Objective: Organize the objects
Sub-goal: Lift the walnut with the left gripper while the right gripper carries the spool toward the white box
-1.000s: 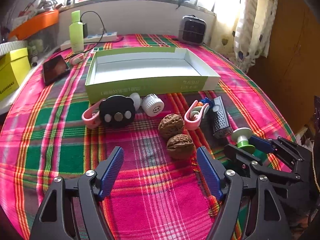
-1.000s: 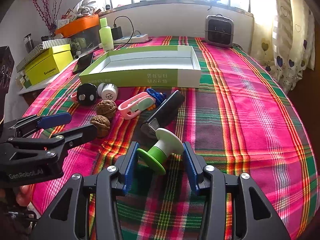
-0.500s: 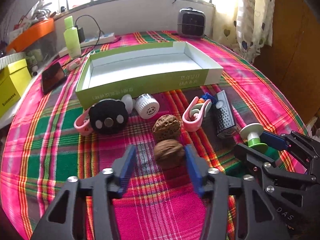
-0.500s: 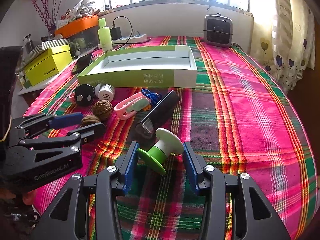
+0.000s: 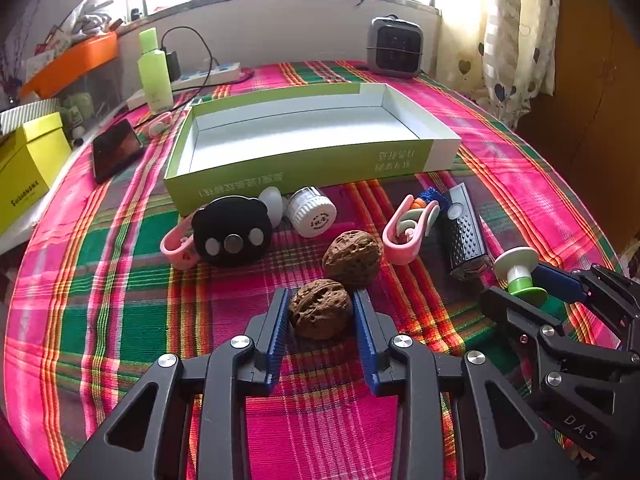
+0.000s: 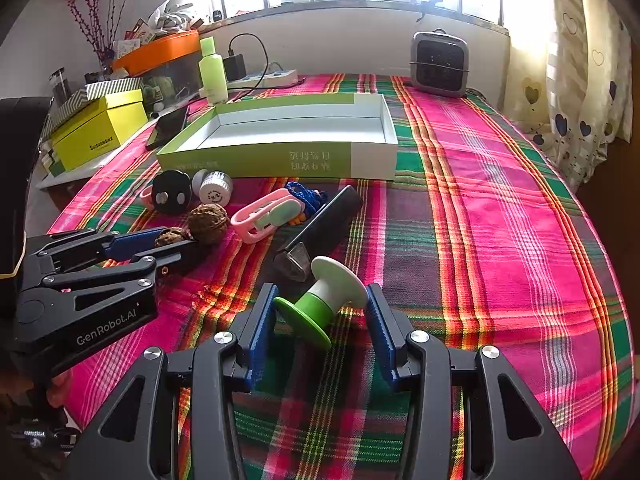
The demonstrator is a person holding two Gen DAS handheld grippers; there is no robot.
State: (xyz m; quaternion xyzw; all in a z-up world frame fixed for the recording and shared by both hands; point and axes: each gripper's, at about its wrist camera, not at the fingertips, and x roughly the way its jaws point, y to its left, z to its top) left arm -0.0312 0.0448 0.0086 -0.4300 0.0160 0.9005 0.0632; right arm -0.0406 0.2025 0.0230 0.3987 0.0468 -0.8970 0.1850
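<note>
Two brown walnuts lie on the plaid cloth. My left gripper is closing around the near walnut, and both blue pads touch its sides; the far walnut sits just behind it. In the right wrist view the left gripper shows that walnut between its fingertips. My right gripper is shut on a green and white spool, pads against its two end discs. The empty green and white box stands behind the objects.
A black round toy, a white cap, a pink clip and a black grater lie before the box. Further back: a phone, a green bottle, a yellow box, a small heater.
My left gripper's jaws went from wide open behind the near walnut to narrow around it, moving slightly forward. The right gripper and its spool stayed still.
</note>
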